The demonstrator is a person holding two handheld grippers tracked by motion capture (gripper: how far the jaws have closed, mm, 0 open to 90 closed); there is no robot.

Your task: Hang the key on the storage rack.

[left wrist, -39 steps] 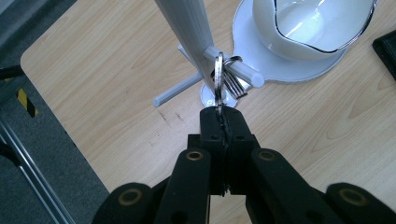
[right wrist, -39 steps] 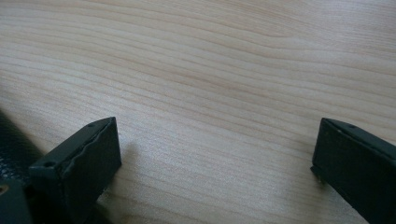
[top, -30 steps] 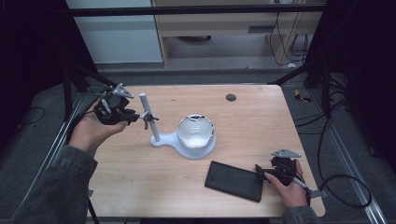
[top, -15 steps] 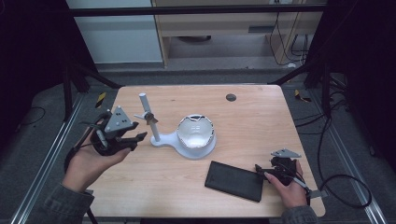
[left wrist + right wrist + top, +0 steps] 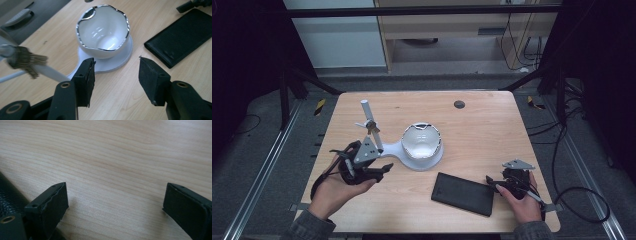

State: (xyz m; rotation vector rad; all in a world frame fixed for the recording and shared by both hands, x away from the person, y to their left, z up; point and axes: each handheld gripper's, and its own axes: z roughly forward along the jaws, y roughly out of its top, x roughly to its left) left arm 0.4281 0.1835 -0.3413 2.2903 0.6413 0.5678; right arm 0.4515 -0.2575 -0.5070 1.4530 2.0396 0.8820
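The white bowl (image 5: 103, 33) sits on its stand mid-counter, keys (image 5: 26, 61) hanging beside it; left gripper (image 5: 115, 80) hovers just before it, jaws open, right gripper (image 5: 504, 182) open by the black wallet (image 5: 463, 193), so approach squarely.

On the wooden table (image 5: 482, 127): 1 white bowl w/ silver rim (image 5: 421, 141), 1 white stand w/ upright post (image 5: 373, 129) under it, 1 bunch of keys (image 5: 25, 60) hung on the post. Also 1 black wallet (image 5: 463, 193) and 1 small dark round disc (image 5: 459, 104). 2 grippers total, 1 per hand: left gripper (image 5: 379, 171), right gripper (image 5: 492, 182).
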